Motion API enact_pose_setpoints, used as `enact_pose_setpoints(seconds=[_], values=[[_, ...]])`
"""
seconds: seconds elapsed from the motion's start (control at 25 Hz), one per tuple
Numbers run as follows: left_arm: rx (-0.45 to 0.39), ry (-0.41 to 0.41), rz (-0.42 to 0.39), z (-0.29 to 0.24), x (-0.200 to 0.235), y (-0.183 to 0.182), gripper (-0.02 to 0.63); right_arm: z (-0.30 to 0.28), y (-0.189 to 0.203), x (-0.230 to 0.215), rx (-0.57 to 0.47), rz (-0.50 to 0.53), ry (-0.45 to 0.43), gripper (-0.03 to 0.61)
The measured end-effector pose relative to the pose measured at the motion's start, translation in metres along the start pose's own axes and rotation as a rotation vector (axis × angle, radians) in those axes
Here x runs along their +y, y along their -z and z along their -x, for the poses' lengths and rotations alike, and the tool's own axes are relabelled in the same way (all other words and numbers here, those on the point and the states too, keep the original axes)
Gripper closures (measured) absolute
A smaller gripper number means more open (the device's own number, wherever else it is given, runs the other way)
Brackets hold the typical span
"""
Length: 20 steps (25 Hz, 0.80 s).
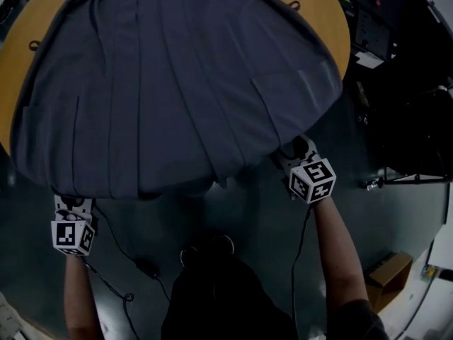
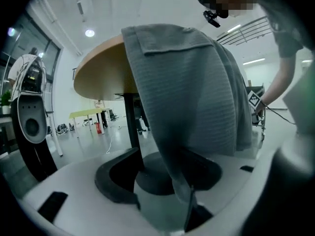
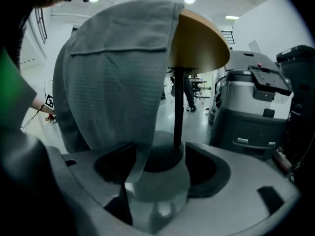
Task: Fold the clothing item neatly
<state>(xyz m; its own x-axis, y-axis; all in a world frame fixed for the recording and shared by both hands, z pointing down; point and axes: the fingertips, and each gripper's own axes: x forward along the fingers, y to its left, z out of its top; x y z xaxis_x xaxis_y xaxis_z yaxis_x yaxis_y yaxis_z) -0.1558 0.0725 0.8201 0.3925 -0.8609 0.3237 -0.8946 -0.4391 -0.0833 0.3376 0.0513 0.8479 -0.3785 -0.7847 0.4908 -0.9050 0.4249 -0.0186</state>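
A grey garment [image 1: 177,83] lies spread over a round wooden table [image 1: 333,13], and its near hem hangs over the edge. My left gripper [image 1: 71,202] sits under the hem's left corner, and my right gripper [image 1: 294,151] under the right corner. In the left gripper view the garment [image 2: 192,92] hangs down and a loose corner dangles between the wide jaws of the left gripper [image 2: 162,178], which do not press on it. In the right gripper view the garment [image 3: 118,77] drops a corner between the spread jaws of the right gripper [image 3: 162,168]. Both grippers are open.
The table stands on a dark centre post [image 3: 178,107] over a dark floor. A large grey office machine [image 3: 256,107] stands to the right. A cardboard box [image 1: 389,271] and cables [image 1: 141,268] lie on the floor. A tall white stand [image 2: 29,127] is at the left.
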Motion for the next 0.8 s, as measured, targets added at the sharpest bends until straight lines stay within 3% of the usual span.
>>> enact_pose_setpoints(seconds=[0.16,0.36,0.4,0.44,0.52,0.56,0.8], values=[[-0.041,0.07,0.006,-0.039,-0.009,0.011,0.351,-0.027,0.012,0.009,-0.028,0.031,-0.061,0.279],[-0.1,0.131,0.014,-0.067,-0.028,-0.016,0.355,-0.045,-0.005,0.018,-0.105,0.072,-0.063,0.281],[-0.092,0.141,0.008,-0.068,-0.031,-0.019,0.405,-0.045,-0.01,0.021,-0.113,0.074,-0.061,0.288],[-0.081,0.142,0.005,-0.067,-0.033,-0.022,0.567,-0.044,-0.016,0.023,-0.121,0.068,-0.054,0.351],[-0.065,0.136,0.025,-0.058,-0.036,-0.029,0.601,-0.034,-0.026,0.026,-0.123,0.043,-0.021,0.555],[-0.062,0.13,0.041,-0.049,-0.036,-0.032,0.601,-0.027,-0.028,0.029,-0.119,0.022,-0.009,0.583],[-0.007,0.08,0.097,0.034,-0.041,-0.044,0.601,0.036,-0.026,0.06,-0.066,-0.089,0.009,0.583]])
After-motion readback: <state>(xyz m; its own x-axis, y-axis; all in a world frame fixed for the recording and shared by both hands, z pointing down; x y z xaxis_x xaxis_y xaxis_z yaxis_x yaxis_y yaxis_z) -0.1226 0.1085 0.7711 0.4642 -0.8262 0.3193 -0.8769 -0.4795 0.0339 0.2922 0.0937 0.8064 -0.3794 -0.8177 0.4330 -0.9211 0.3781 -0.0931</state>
